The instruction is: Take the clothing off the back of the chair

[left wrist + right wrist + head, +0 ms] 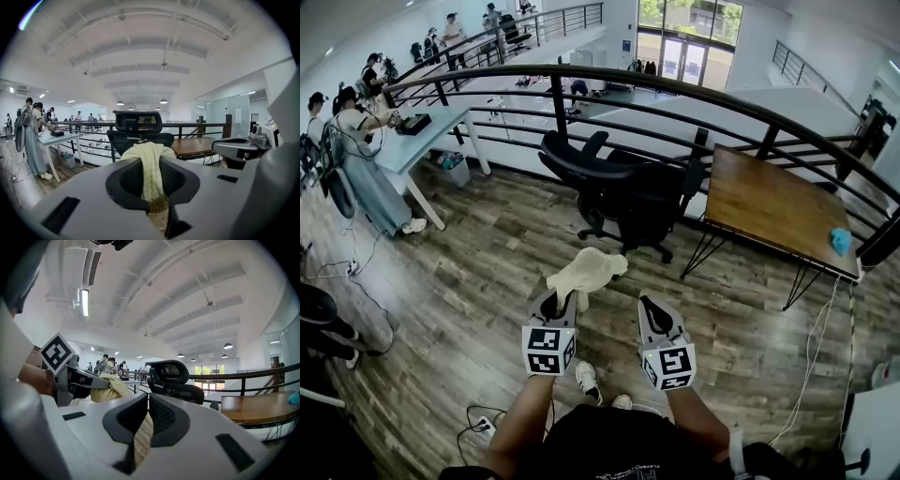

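A pale yellow piece of clothing (586, 272) hangs bunched from my left gripper (560, 302), well in front of the black office chair (628, 192) and apart from it. In the left gripper view the clothing (140, 151) drapes over the jaws of my left gripper (151, 161), which is shut on it, with the chair (138, 127) beyond. My right gripper (652, 314) is held level beside the left one. In the right gripper view my right gripper (146, 401) has its jaws together with nothing between them. The clothing (111, 385) shows to their left, the chair (176, 378) ahead.
A wooden table (778, 206) with a small blue object (841, 241) stands right of the chair. A black curved railing (675, 89) runs behind both. At the left are a white table (422, 131), several people (366, 159) and floor cables (356, 281).
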`<state>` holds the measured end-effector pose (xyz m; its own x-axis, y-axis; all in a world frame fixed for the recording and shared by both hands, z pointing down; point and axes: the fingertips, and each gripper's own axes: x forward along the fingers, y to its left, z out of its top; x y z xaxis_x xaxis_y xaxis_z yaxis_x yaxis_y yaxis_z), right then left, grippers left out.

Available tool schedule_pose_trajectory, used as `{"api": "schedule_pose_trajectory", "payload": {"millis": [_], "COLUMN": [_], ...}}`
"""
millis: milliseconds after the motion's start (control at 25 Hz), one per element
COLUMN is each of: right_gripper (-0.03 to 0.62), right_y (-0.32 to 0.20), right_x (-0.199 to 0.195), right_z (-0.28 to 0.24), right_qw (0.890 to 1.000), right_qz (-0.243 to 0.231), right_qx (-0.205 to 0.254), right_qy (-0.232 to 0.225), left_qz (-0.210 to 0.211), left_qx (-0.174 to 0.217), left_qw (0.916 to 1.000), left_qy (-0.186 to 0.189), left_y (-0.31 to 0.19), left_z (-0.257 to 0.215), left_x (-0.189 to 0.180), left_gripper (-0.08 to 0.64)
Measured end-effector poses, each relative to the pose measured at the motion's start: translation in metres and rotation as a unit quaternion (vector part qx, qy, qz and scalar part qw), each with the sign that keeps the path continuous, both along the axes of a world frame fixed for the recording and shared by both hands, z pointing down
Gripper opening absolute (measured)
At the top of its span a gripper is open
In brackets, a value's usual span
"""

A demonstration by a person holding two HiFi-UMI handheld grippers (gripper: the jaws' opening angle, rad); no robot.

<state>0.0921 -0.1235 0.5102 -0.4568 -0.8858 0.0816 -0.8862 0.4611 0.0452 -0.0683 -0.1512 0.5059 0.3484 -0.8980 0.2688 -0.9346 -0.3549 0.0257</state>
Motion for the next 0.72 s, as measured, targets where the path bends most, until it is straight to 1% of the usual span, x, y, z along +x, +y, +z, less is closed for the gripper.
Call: {"api": "schedule_pose_trajectory", "payload": {"millis": [280, 480, 720], "right_gripper": [0.021, 0.021, 0.021], "right_y": [-0.007, -0.012, -0.020], "right_x": [-0.002, 0.001, 0.000], "right_z": [0.002, 0.004, -0.001], "right_qw": [1.000, 1.000, 1.000], "right_qz": [-0.004, 0.007, 0.011], "right_qx": [-0.003, -0.003, 0.006], "right_qy": [0.004, 0.010, 0.011], "left_qz": [0.002, 0.002, 0.004], "left_qx": [-0.008, -0.008, 0.010], "left_qw": [1.0000, 1.0000, 0.9999], "left_qy": [0.000, 0.005, 0.013], "left_y": [-0.009, -0.012, -0.017], "left_z": [0.006, 0.007, 0.001], "left_x": [0.000, 0.001, -0.002], "left_gripper": [0.067, 0.067, 0.067]}}
